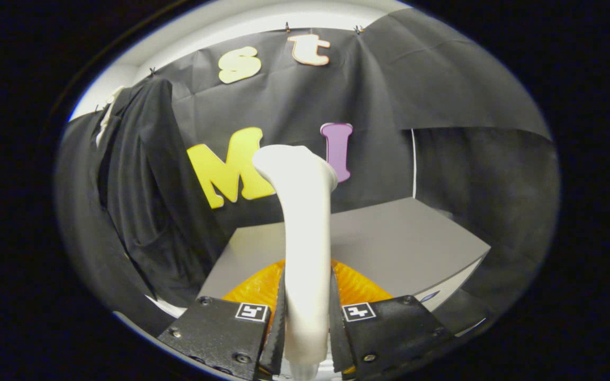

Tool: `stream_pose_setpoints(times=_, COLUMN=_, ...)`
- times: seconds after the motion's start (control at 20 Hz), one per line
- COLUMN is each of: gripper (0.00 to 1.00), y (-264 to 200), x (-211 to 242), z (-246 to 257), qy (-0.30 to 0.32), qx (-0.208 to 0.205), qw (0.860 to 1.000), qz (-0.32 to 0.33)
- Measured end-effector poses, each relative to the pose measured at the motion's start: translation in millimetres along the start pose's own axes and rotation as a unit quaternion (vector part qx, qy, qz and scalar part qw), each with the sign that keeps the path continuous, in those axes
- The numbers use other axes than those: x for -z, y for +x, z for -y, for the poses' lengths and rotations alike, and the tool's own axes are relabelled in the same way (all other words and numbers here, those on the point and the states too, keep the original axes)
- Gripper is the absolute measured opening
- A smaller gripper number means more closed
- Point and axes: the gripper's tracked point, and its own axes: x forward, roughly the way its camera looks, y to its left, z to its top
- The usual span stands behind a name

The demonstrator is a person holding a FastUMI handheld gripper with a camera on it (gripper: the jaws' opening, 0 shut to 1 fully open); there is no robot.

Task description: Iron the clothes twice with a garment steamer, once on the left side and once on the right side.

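Gripper (307, 317) at lower centre, jaws clamped on white garment steamer (305, 238) handle; dark garment (141, 201) hangs at left; grey table (405, 248) beyond; no brand legible.

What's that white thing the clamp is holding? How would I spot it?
Start at the grey table, then the orange ribbed dish near its front edge. Above the dish, the gripper is shut on the white plastic steamer handle, a tall smooth stem flaring at its top, unlike the dark hanging garment.
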Motion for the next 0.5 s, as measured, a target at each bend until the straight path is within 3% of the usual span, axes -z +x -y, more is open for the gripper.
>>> stream_pose_setpoints(times=0.5, gripper=0.38, y=-80.1, x=-122.7, z=-142.4, qy=-0.007, qx=-0.031, qw=0.987, qz=0.156)
